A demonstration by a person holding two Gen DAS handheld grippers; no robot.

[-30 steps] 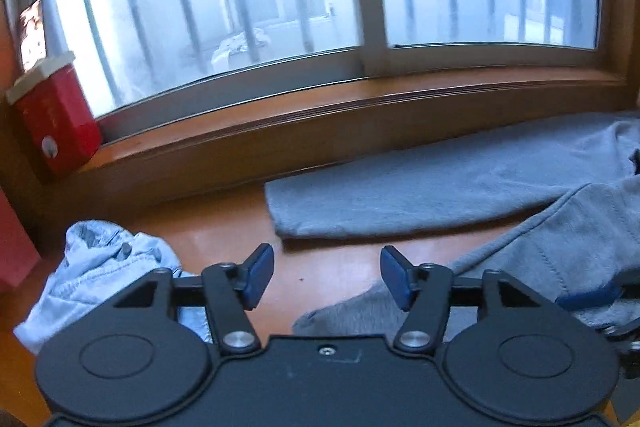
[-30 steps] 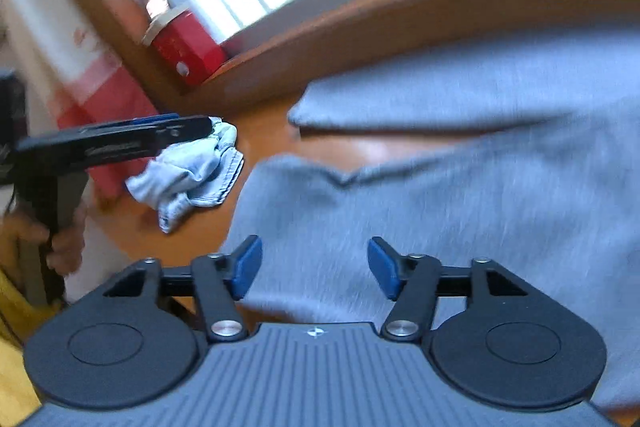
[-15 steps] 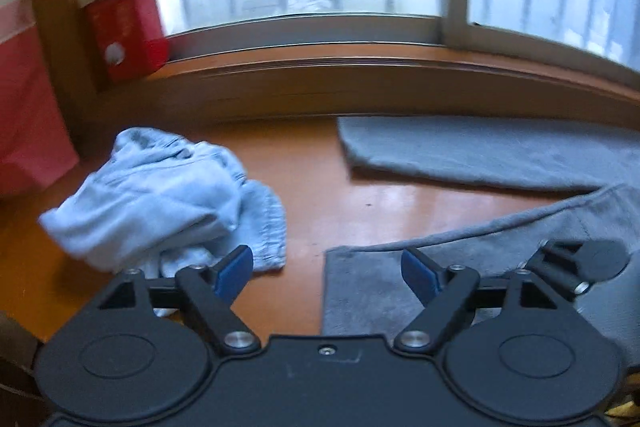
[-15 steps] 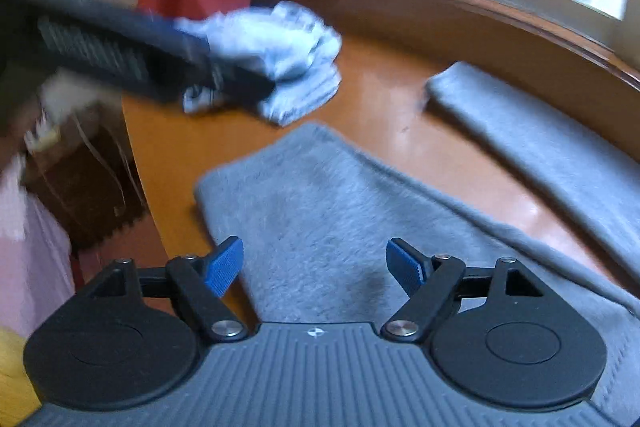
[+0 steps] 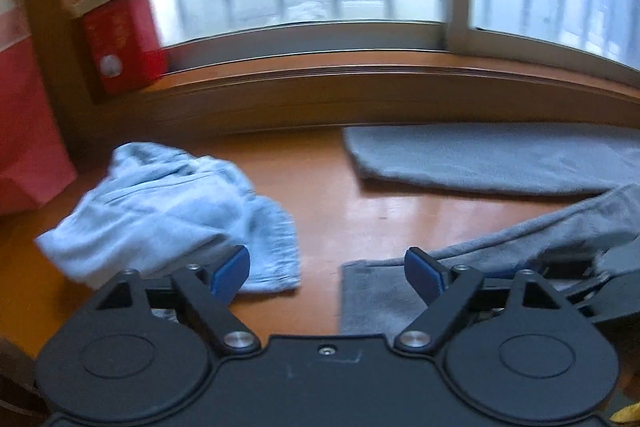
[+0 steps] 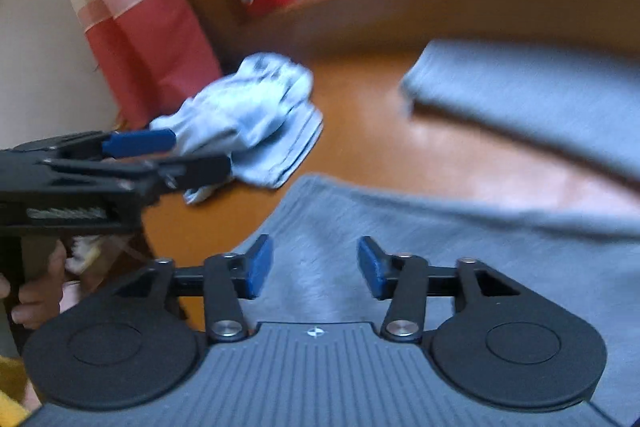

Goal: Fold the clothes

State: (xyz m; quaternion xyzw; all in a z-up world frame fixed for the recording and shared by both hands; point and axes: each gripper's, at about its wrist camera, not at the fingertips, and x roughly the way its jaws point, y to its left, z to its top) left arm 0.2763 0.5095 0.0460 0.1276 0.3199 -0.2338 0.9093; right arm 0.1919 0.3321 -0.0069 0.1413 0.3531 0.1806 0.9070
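Grey trousers (image 5: pixel 500 163) lie spread flat on the orange wooden table (image 5: pixel 332 195), one leg by the windowsill and the other leg's end (image 6: pixel 440 247) near me. My left gripper (image 5: pixel 326 267) hovers over that leg's left edge, its jaws opening with only bare table and cloth edge between them. My right gripper (image 6: pixel 316 263) hangs just above the same leg end, its jaws closing slightly, pads apart and pressing nothing. In the right wrist view the left gripper (image 6: pixel 192 155) shows at the left, held by a hand (image 6: pixel 36 291).
A crumpled light blue garment (image 5: pixel 160 215) lies left of the trousers (image 6: pixel 256 119). A red box (image 5: pixel 120 43) stands on the windowsill corner. A red and cream curtain (image 6: pixel 152 47) hangs at the left. The table's left edge drops off near the left gripper.
Both views have swung left, toward the near trouser leg's end and the blue garment. The left jaws have spread wider. The right gripper has come closer over the grey cloth.
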